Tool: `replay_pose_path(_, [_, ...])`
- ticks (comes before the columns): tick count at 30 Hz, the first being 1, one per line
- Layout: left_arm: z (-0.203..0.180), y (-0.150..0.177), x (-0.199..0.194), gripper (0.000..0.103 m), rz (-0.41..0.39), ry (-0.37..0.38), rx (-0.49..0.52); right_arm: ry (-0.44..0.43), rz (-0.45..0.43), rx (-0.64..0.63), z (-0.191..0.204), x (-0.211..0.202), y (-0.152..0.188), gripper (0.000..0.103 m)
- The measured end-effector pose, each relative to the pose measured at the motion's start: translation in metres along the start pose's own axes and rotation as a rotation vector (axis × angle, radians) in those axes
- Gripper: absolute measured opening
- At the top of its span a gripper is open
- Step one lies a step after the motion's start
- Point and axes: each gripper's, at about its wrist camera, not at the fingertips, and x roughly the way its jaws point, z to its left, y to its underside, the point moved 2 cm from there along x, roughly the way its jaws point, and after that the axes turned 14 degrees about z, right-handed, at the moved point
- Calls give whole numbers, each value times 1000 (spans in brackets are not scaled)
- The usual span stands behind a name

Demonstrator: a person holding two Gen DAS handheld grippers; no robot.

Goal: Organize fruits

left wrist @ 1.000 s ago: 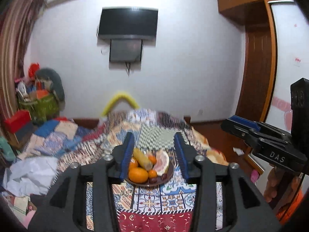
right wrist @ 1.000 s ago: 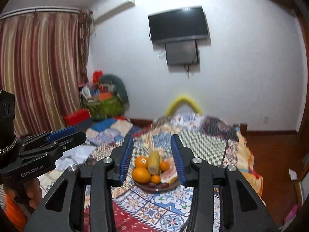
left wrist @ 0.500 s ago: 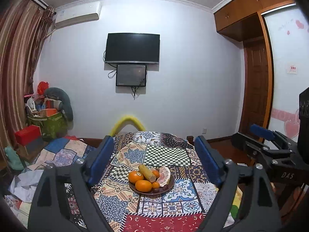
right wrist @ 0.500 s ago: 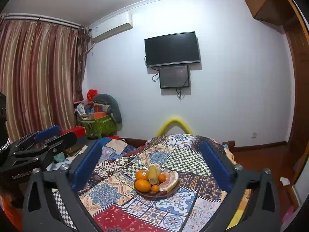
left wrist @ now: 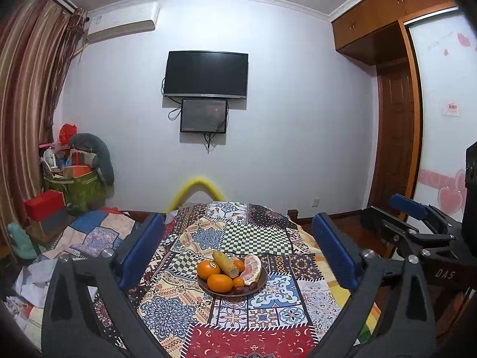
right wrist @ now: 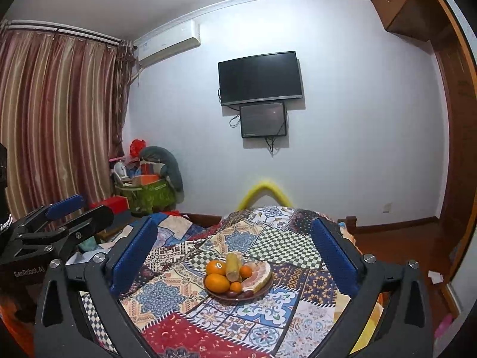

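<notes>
A brown plate (left wrist: 262, 282) of fruit sits on a patchwork cloth (left wrist: 238, 322). It holds oranges (left wrist: 219, 282), a yellow-brown cylinder of fruit (left wrist: 225, 264), a pomelo wedge (left wrist: 252, 270) and small dark fruits. The same plate shows in the right wrist view (right wrist: 262, 291). My left gripper (left wrist: 238, 256) is open and empty, well back from the plate. My right gripper (right wrist: 235, 256) is open and empty, also back from it. Each gripper shows at the edge of the other's view.
A TV (left wrist: 206, 74) and a small screen hang on the far wall. A yellow curved tube (left wrist: 196, 189) stands behind the table. Bags and boxes (left wrist: 74, 179) pile at the left by the curtain. A wooden door (left wrist: 393, 137) is at the right.
Both grippers have opened wide from a narrow gap and pulled back and up from the plate, so it looks smaller and farther now.
</notes>
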Motion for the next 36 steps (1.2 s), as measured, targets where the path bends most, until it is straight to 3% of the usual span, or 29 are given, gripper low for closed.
replay_pose_path(36, [1,2,10,102,27,37,13,15,1,7,-2,-5,-3,103])
